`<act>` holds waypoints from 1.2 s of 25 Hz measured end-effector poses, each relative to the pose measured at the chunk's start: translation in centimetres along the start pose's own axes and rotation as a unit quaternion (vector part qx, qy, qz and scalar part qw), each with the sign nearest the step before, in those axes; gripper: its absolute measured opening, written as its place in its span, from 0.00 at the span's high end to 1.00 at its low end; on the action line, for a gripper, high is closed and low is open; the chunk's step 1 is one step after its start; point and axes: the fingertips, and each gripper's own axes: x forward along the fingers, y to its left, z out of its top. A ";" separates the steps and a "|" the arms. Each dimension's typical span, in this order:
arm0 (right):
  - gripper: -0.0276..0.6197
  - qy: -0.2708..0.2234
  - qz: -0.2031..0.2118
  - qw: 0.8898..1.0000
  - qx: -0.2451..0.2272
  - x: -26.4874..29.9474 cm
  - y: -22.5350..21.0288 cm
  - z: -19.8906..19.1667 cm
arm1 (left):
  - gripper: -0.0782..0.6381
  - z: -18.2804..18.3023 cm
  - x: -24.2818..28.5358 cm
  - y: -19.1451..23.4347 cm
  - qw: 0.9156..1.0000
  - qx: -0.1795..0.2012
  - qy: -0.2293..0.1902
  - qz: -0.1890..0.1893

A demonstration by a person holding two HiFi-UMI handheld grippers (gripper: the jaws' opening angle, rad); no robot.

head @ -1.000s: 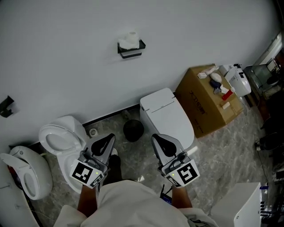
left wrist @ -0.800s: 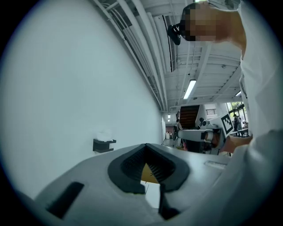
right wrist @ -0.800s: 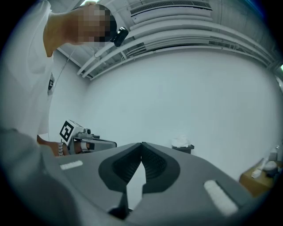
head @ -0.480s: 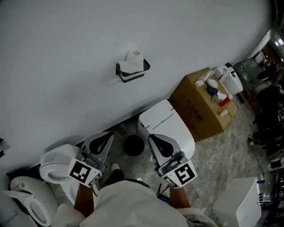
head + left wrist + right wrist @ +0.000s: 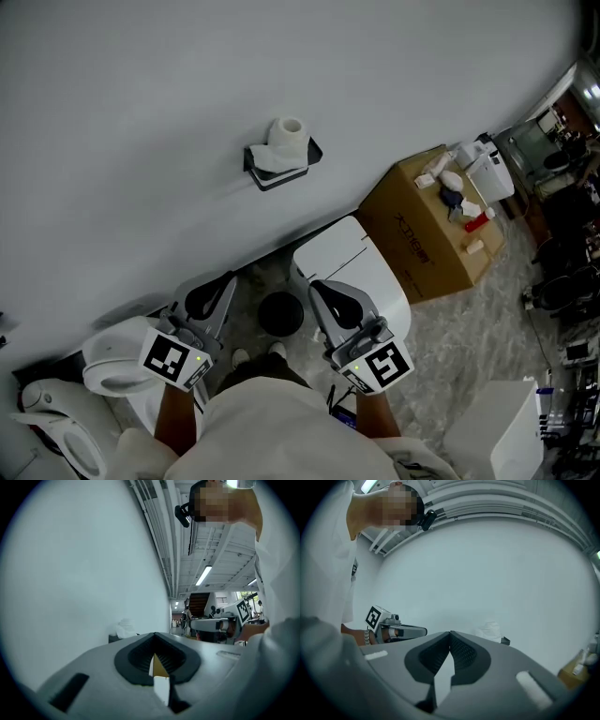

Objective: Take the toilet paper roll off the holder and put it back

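Note:
A white toilet paper roll (image 5: 286, 141) stands upright in a black holder (image 5: 281, 173) fixed to the pale wall, with loose paper draped over its front. Both grippers hang well below it, apart from it, with nothing in them. My left gripper (image 5: 208, 298) is shut and points up toward the wall. My right gripper (image 5: 330, 298) is shut too, over a toilet tank. The left gripper view shows the roll (image 5: 125, 628) just beyond the closed jaw tips (image 5: 154, 635). In the right gripper view the roll (image 5: 490, 631) sits right of the closed tips (image 5: 450, 633).
A white toilet (image 5: 352, 262) stands under the holder, a second toilet (image 5: 117, 352) at the left. Between them lies a black round object (image 5: 281, 312). A cardboard box (image 5: 422, 230) with small items on top stands at the right. A white unit (image 5: 492, 431) is at lower right.
The roll and holder have slid lower and a little right in the head view, so they look nearer. Both grippers stay shut and have shifted slightly toward the wall.

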 end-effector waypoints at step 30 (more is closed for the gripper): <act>0.53 -0.012 -0.002 0.998 -0.061 11.2 -14.0 1.6 | 0.84 -1.4 4.9 0.9 0.999 0.016 0.020 0.029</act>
